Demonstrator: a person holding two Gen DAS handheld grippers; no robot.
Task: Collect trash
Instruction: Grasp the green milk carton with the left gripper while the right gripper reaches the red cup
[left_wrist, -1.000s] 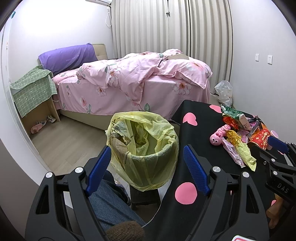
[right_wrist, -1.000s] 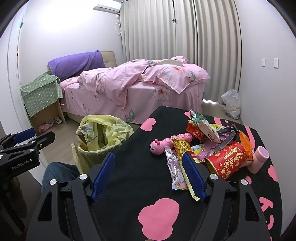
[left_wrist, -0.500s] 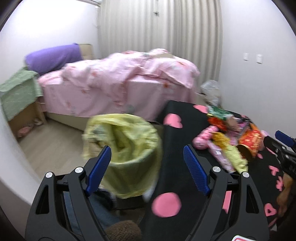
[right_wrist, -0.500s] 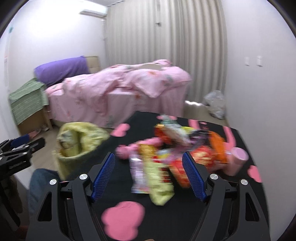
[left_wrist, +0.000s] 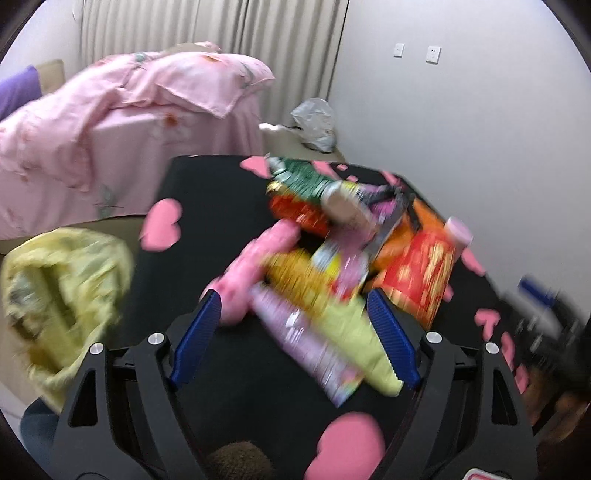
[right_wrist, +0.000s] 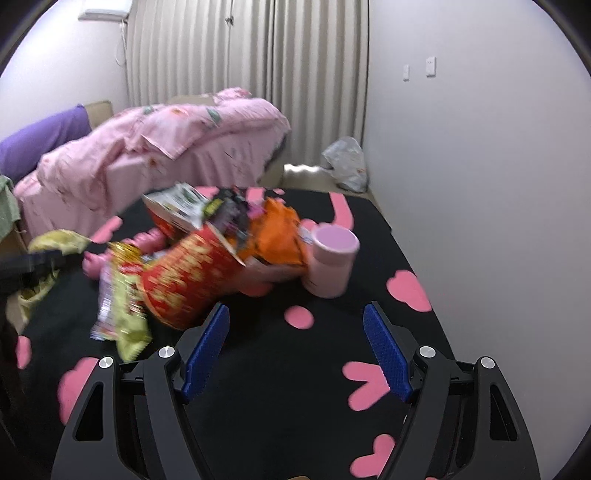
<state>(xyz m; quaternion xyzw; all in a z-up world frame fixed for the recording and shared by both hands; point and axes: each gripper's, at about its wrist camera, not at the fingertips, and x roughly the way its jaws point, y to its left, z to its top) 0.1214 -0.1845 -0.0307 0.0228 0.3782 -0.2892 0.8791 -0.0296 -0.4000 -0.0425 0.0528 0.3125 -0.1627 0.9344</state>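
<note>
A pile of snack wrappers lies on the black table with pink hearts: a purple wrapper, a yellow-green wrapper, a red tube and a pink toy. My left gripper is open, just short of the purple and yellow-green wrappers. The bin with a yellow bag stands left of the table. My right gripper is open and empty over bare cloth, near the red tube and a pink cup. An orange packet lies behind them.
A bed with pink bedding stands beyond the table. A white plastic bag lies on the floor by the wall. The table runs close to the right wall. My left gripper shows blurred at the right wrist view's left edge.
Both grippers have swung right, from facing the bin toward the trash pile. The left now faces the wrappers, the right faces the pink cup side. Both stay open.
</note>
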